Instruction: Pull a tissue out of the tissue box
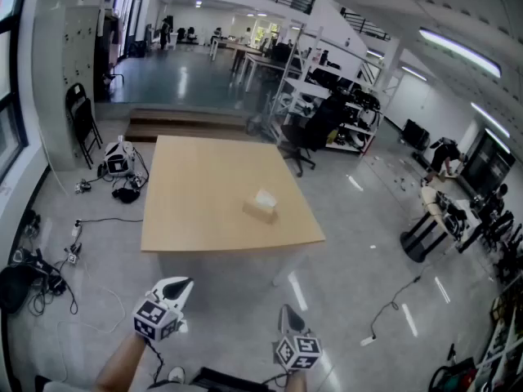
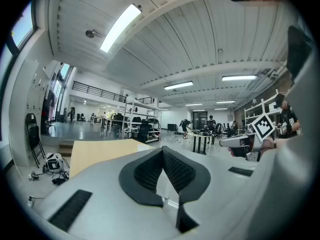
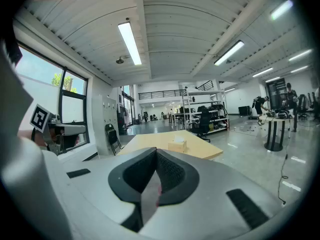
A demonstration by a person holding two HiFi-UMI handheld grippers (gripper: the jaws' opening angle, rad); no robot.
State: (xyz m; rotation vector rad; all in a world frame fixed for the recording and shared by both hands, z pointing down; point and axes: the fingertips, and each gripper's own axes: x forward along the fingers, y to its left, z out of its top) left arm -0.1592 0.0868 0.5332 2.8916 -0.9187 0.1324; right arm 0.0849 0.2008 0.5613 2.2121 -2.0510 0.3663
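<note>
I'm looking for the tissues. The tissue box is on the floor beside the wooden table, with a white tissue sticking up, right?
Not the floor: the tissue box sits on top of the wooden table, with a white tissue sticking up. The head view shows it.

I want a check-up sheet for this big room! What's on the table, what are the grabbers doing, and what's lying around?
Surface: light wooden table, holding only the box.
Job's things: tissue box toward the table's right side, white tissue sticking up from it, not yet pulled.
Clutter: nothing seen on the table.
Grippers: left gripper and right gripper both shut, empty, short of the table.
Cables: black cables and small gear on the floor left of the table.
Surroundings: folding chair, shelving racks, glossy floor.
</note>
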